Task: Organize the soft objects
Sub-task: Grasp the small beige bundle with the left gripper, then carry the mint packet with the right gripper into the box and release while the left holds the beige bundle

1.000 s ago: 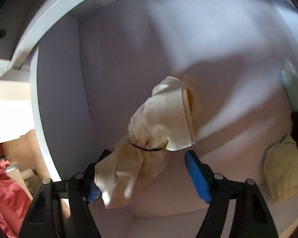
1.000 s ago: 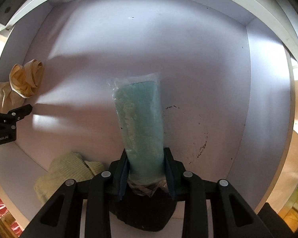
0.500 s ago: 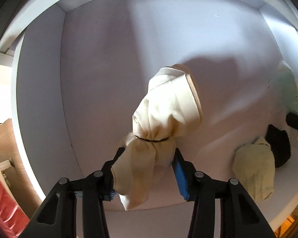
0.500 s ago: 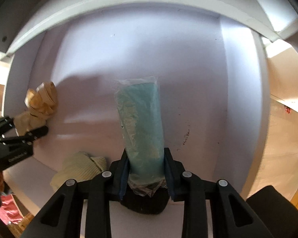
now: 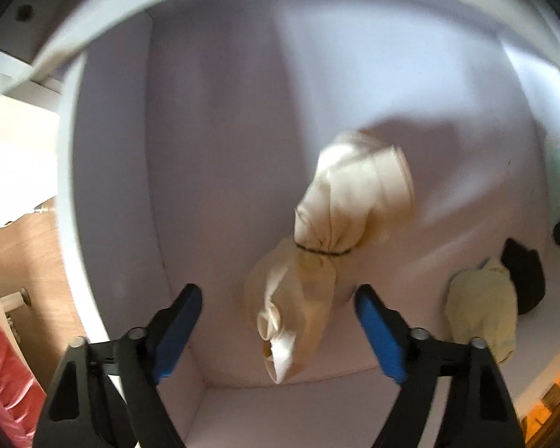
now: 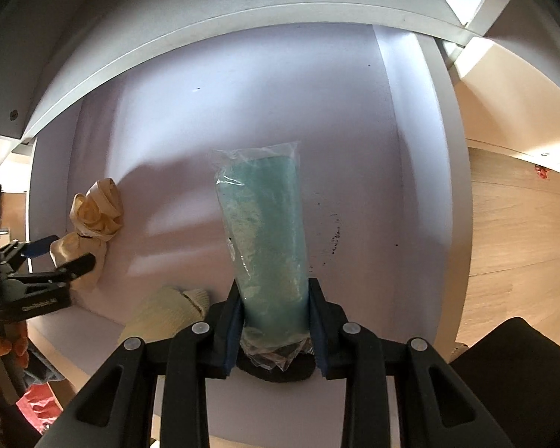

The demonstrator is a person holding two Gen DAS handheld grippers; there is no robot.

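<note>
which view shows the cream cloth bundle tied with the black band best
The left wrist view: the cream cloth bundle fills the centre, its black band visible, though slightly blurred. The right wrist view shows the bundle only small at the left edge, partly behind the left hand-held gripper.

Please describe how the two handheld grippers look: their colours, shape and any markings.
Both grippers are black plastic with two angular fingers, cut-out openings and round silver rivets. The left gripper and the right gripper carry flat blue pads on the inner faces. From the right wrist view, the left gripper's side bears small white lettering, too blurred to read.
</note>
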